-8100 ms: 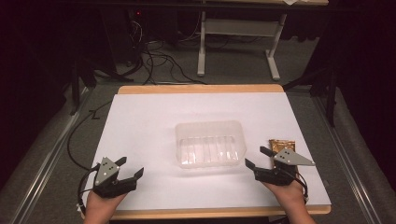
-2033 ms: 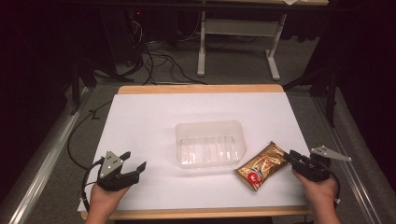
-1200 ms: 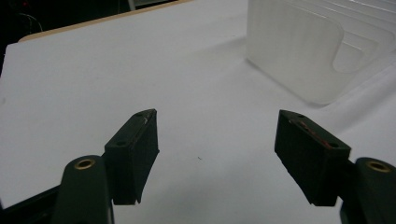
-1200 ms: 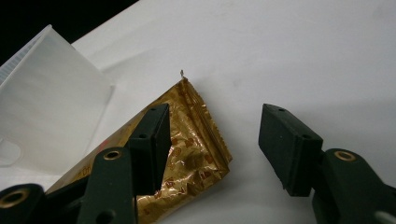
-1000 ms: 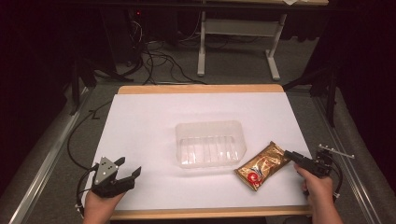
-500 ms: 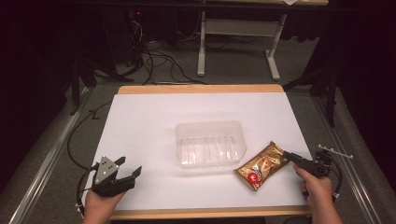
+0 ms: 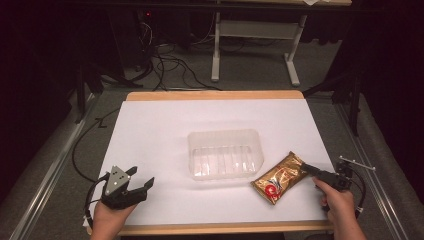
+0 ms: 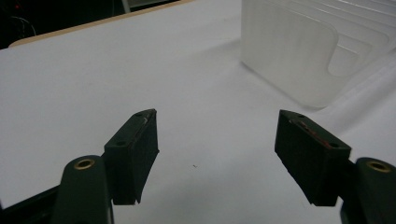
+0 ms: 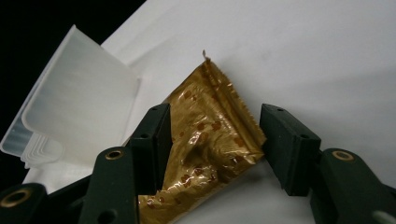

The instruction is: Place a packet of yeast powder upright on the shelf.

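Jaws of the right gripper (image 9: 212, 144) stand apart astride one end of a gold snack packet (image 9: 205, 154) lying flat on the white table (image 7: 160, 130), just beside a clear plastic tray (image 7: 225, 154). Crinkly and probably light and slippery, the packet looks easiest to pinch by its crimped end seam. The high view adds the packet's red logo, while the left gripper (image 7: 131, 186) rests open and empty near the table's front left corner.

Pouch (image 9: 205, 154) lower end cut by frame edge; label print (image 7: 272, 189) — unreadable

Centre: clear plastic tray (image 7: 225, 154) stands in the way.
Right front: gold snack packet (image 7: 280, 177) just beside tray.
Left, far side: bare table (image 7: 150, 130).
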The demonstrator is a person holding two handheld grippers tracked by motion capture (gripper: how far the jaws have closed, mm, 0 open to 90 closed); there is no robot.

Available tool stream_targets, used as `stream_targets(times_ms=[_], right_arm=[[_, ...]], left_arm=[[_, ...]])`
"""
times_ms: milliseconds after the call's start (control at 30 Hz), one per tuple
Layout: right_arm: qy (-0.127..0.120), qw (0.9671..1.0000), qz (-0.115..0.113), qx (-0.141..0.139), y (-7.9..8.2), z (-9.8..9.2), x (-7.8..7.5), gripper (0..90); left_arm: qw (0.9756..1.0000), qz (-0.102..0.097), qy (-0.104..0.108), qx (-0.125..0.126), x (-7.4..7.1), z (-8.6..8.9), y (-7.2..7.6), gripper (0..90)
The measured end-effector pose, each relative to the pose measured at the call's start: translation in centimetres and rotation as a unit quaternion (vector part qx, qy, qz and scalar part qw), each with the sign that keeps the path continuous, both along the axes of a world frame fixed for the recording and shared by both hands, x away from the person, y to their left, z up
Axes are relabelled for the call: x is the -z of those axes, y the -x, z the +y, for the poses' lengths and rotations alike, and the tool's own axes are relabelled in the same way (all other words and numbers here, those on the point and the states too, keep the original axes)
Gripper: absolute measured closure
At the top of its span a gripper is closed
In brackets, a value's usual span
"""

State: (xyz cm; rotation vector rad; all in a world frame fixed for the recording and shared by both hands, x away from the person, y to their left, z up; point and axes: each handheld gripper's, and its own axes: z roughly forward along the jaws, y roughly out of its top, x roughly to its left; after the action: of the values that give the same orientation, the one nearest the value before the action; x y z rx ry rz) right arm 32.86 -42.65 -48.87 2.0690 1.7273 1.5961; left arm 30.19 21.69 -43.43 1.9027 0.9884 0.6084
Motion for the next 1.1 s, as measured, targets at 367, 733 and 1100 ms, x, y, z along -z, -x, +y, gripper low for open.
stream_targets(times_ms=[367, 733, 1100], right_arm=[[0.001, 0.9999, 0.012, -0.011, -0.4, 0.6, 0.1, 56.6], [0.01, 0.9998, 0.002, -0.017, -0.1, 0.8, -0.2, 61.2], [0.024, 0.9992, -0.023, -0.024, 0.1, 1.0, -0.9, 88.3]], left_arm=[[1.0, -0.001, 0.001, -0.005, 0.0, 0.3, 0.1, 30.8], [1.0, -0.002, 0.001, -0.006, -0.1, 0.4, 0.2, 30.8], [1.0, -0.003, 0.0, -0.005, -0.1, 0.4, 0.2, 30.8]])
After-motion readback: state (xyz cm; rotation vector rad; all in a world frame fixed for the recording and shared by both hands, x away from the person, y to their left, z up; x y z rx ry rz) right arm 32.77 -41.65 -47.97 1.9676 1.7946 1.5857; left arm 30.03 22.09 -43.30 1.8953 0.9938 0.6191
